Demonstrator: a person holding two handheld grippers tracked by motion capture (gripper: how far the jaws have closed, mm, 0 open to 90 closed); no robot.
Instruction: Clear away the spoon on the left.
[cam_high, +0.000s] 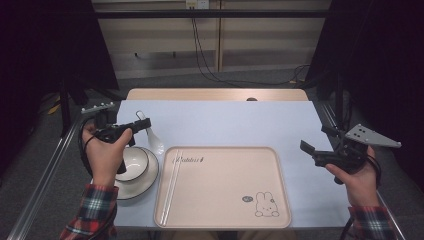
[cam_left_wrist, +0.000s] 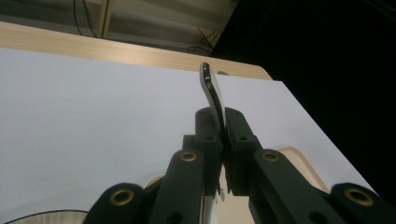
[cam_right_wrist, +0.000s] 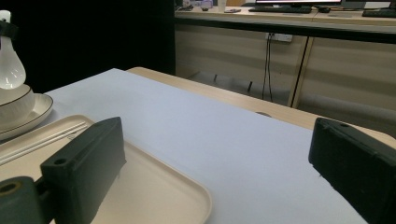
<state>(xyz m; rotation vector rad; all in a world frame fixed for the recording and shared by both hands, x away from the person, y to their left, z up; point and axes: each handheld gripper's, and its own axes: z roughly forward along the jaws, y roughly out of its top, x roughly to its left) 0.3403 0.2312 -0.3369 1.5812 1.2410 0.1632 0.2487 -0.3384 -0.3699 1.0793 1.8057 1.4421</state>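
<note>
The left hand (cam_high: 106, 152) comes in from the near-left corner of the counter (cam_high: 225, 122), forearm in a plaid sleeve (cam_high: 95, 210), wrist lifted above the bowl (cam_high: 134, 162) and its plate (cam_high: 142, 182), which stand just beside the left edge of the tray (cam_high: 220, 187). It holds the left gripper (cam_high: 141, 125) roughly level, pointing toward the right edge of the counter, jaws pressed together on the handle of a white spoon (cam_high: 152, 137); in the left gripper view the spoon (cam_left_wrist: 214, 100) rises edge-on from between the jaws, clamped tight. The spoon's bowl hangs toward the tray side, above the counter just beyond the bowl's far rim, apparently clear of the surface. The right hand (cam_high: 356, 177) rests near the right edge of the counter, well apart from the tray, palm wrapped around the right gripper (cam_high: 311, 150), which points left across the counter toward the tray. In the right gripper view its jaws stand wide apart with nothing between them, the near-right corner of the tray (cam_right_wrist: 177, 196) below. A pair of white chopsticks (cam_high: 172, 182) lies along the tray's left side.
</note>
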